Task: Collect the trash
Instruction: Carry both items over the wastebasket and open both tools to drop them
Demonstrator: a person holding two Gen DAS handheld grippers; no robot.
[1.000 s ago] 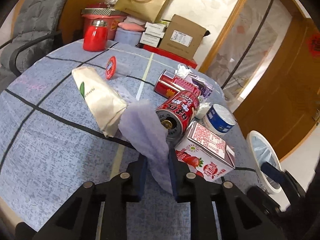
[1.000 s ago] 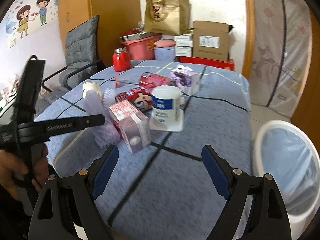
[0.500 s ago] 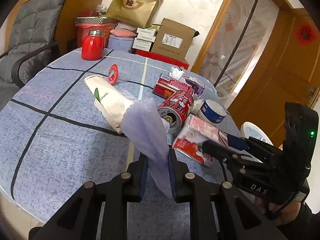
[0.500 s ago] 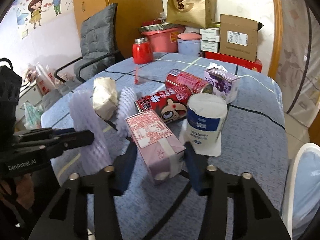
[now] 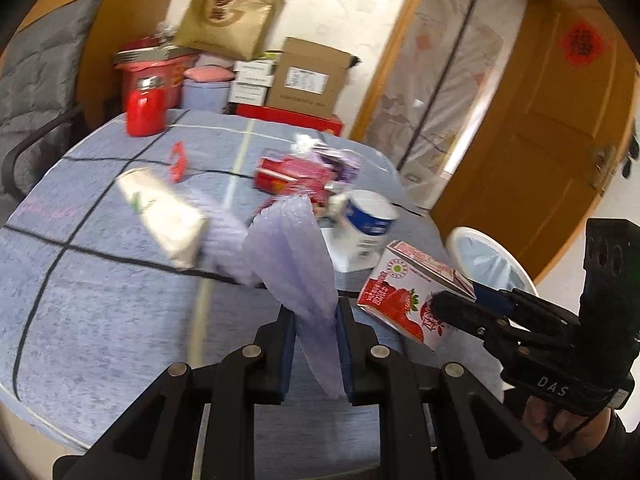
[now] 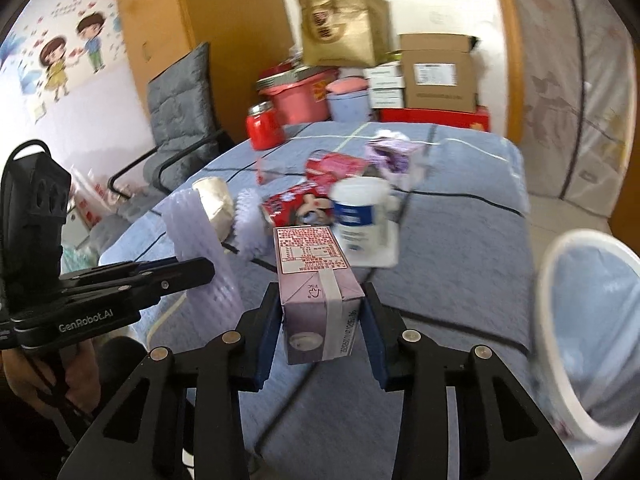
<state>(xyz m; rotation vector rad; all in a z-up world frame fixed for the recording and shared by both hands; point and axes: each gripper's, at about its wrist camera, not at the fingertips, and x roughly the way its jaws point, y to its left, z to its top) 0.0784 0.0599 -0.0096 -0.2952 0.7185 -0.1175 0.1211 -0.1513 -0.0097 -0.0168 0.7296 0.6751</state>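
My left gripper point(image 5: 316, 326) is shut on a pale purple foam net sleeve point(image 5: 294, 256) and holds it above the blue tablecloth; the sleeve also shows in the right wrist view point(image 6: 200, 248). My right gripper point(image 6: 322, 320) is shut on a pink strawberry milk carton point(image 6: 314, 276), lifted off the table; the carton also shows in the left wrist view point(image 5: 404, 292). A white bin with a blue liner point(image 6: 592, 320) stands beside the table at the right, also seen in the left wrist view point(image 5: 488, 264).
On the table point(image 5: 100, 320) lie a white paper-wrapped pack point(image 5: 164, 212), a second foam net point(image 6: 250, 224), red cans point(image 5: 288, 176), a blue-and-white cup point(image 5: 368, 224), a purple carton point(image 6: 390, 156), a red lid point(image 5: 178, 160) and a red jar point(image 5: 145, 107). Boxes and a chair stand behind.
My right gripper has closed on the strawberry carton and lifted it off the table. My left gripper, still holding the foam sleeve, has risen and swung right toward the bin.
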